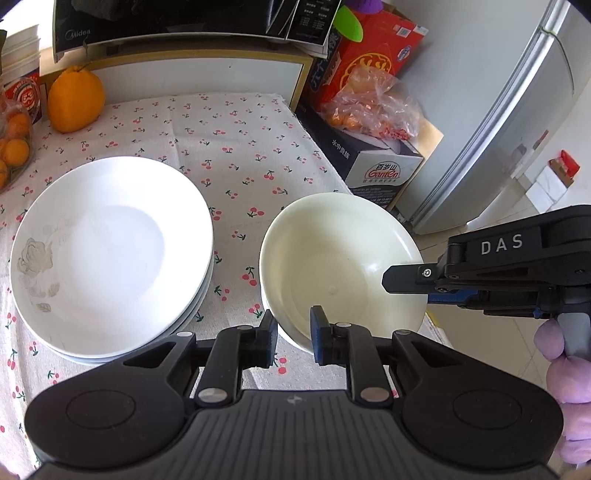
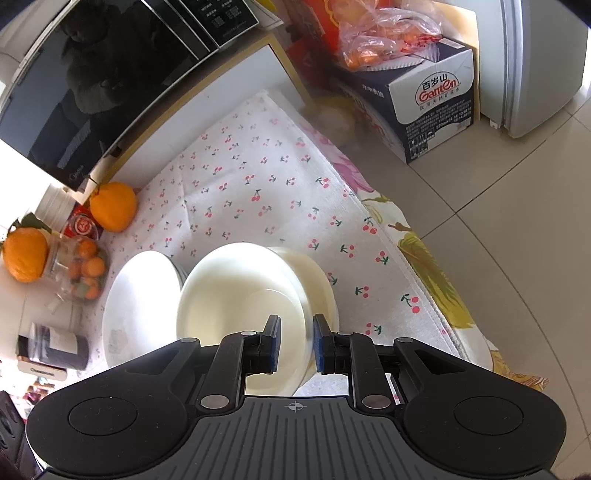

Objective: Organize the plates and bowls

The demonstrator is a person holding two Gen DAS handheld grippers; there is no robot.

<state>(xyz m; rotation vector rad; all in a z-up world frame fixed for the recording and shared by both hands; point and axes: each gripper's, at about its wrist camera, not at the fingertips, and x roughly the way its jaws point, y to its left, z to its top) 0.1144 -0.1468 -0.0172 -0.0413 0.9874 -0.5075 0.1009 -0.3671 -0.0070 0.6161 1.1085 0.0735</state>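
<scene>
A cream bowl (image 1: 332, 258) rests tilted on another cream bowl (image 2: 323, 280) on the cherry-print cloth. My left gripper (image 1: 294, 338) straddles the upper bowl's near rim, one pad outside and one inside, shut on it. My right gripper (image 1: 410, 290) comes in from the right and pinches the same bowl's right rim. In the right wrist view that gripper (image 2: 295, 341) is shut on the edge of the upper bowl (image 2: 240, 299). A stack of white plates (image 1: 110, 254) with a faint flower print sits just left of the bowls (image 2: 136, 306).
A large orange fruit (image 1: 75, 99) and a bag of small oranges (image 1: 13, 147) stand at the back left, below a black microwave (image 1: 166, 22). Cardboard boxes (image 1: 376, 166) and a fridge (image 1: 517, 110) stand right of the table edge. A gloved hand (image 1: 565, 373) holds the right gripper.
</scene>
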